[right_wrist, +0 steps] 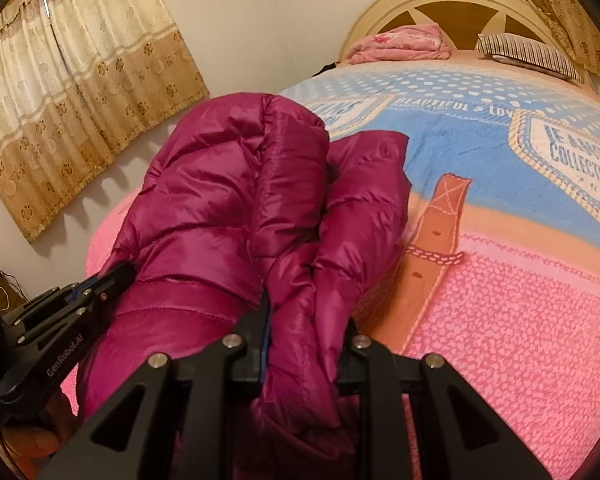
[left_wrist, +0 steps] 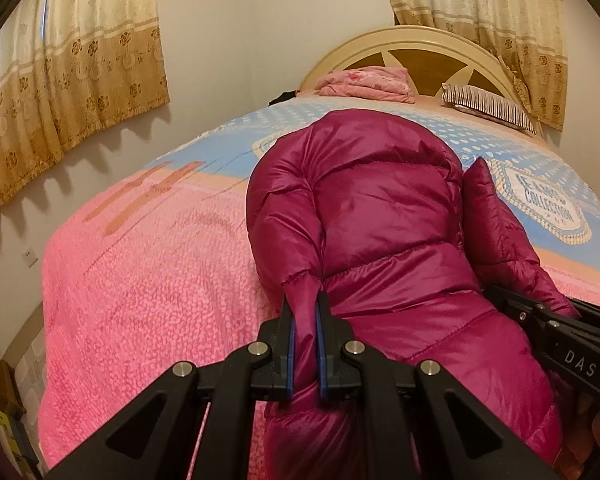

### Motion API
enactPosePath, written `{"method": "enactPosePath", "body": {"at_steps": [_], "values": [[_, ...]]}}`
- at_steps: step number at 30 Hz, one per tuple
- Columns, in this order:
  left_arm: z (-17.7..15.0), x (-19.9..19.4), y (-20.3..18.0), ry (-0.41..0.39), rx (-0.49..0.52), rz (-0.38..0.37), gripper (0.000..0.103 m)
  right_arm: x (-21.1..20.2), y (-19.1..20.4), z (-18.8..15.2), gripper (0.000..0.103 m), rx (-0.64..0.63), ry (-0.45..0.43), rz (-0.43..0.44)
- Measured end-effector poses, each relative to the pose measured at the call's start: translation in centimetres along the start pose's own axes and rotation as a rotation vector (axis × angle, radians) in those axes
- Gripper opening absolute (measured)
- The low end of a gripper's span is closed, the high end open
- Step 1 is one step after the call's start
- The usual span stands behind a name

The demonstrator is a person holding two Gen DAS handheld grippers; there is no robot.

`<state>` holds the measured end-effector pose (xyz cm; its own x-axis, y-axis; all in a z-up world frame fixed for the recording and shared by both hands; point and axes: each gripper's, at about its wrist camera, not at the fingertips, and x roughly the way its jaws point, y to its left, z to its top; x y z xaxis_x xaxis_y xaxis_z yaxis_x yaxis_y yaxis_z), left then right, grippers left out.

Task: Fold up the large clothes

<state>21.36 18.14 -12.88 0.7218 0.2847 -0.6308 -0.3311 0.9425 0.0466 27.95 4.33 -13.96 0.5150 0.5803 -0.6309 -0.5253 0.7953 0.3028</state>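
At the foot end of the bed (left_wrist: 148,280), the left gripper (left_wrist: 305,300) was clamped narrow on a thin cuff-like edge of the magenta puffer jacket (left_wrist: 384,216); on the jacket's far side the right gripper (right_wrist: 306,312) was closed round a thicker quilted bundle, probably a sleeve; the jacket lay lengthwise toward the headboard (left_wrist: 416,46). To fold well, I judged, both grips should lift together and carry the fabric evenly, since the glossy, slippery shell and springy down filling would puff back; beneath the jacket, the nubby pink-and-blue bedspread (right_wrist: 520,280) looked soft and grippy.
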Motion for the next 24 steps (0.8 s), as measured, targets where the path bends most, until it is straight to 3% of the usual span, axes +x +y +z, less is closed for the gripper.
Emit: {"method": "enactPosePath", "body": {"at_steps": [19,24], "values": [[-1.6,1.6,0.1,0.034,0.011,0.013,0.009,1.2,-0.2,-0.4,0.024,0.018,0.040,-0.004],[-1.8,1.9,-0.1,0.038,0.018,0.016,0.018,1.5,-0.6,-0.6,0.029,0.036,0.047,-0.002]]}}
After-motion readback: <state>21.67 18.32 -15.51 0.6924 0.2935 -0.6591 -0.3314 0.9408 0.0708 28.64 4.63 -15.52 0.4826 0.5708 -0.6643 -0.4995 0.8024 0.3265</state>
